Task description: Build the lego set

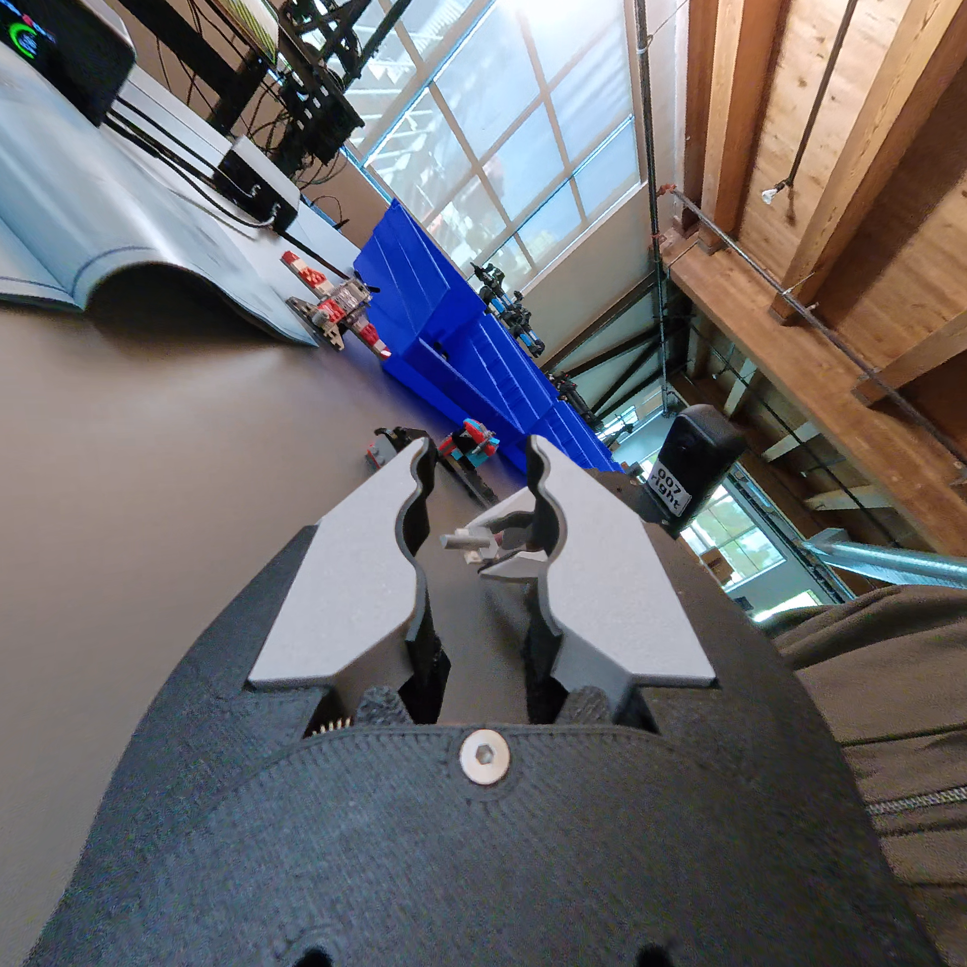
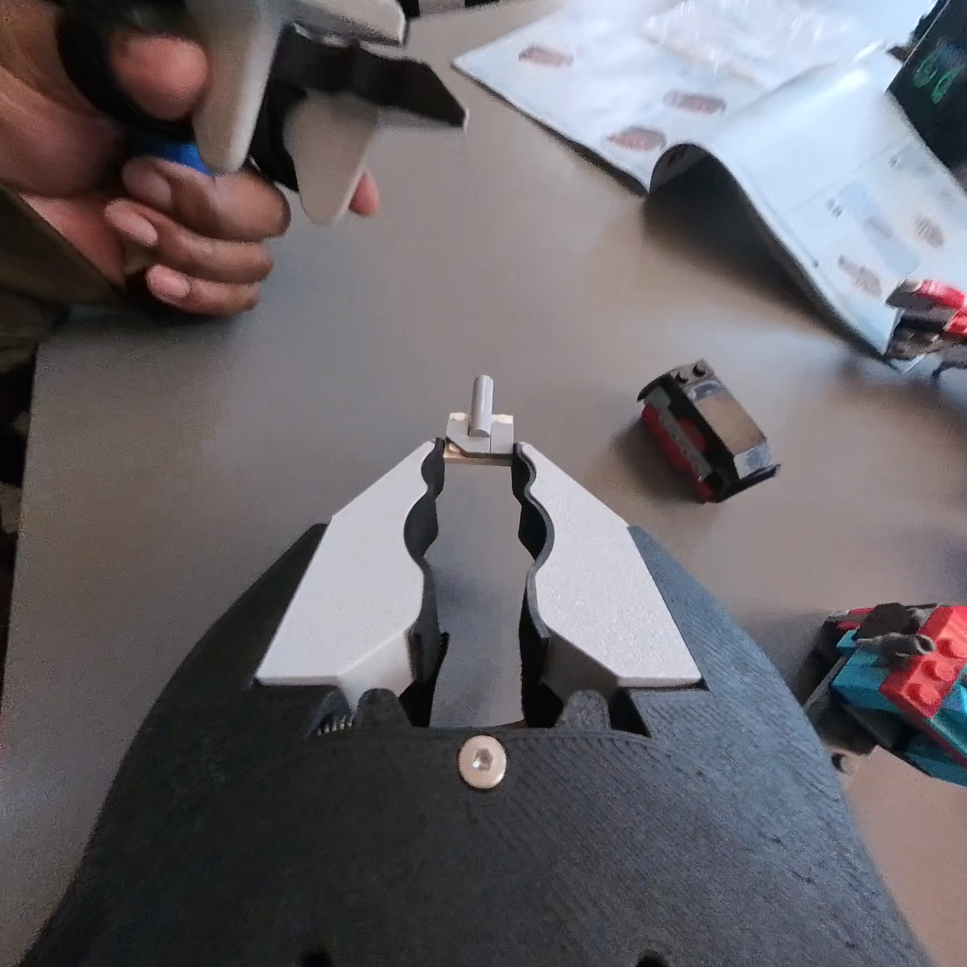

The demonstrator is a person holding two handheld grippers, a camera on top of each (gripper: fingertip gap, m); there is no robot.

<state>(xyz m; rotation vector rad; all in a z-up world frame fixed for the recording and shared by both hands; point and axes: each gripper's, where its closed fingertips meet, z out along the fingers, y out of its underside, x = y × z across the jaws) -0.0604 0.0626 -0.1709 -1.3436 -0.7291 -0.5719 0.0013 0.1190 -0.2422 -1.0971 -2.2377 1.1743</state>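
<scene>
Right gripper (image 2: 477, 455) nearest, its black pads clamped on both sides of a small grey brick assembly (image 2: 479, 431) at the very fingertips, grey peg pointing away, lifted above the grey table (image 2: 209, 471). Left gripper (image 1: 479, 460) parted wide with nothing pinched, the same grey brick assembly (image 1: 468, 539) seen between but beyond its fingers, gripped by the other tool. Off to the right: a black-and-red brick block (image 2: 706, 434), a teal-and-red brick build (image 2: 910, 685), an open instruction booklet (image 2: 759, 120). Farther back, blue bins (image 1: 445, 303). Top left, a hand (image 2: 172, 220) around the left tool's handle.
</scene>
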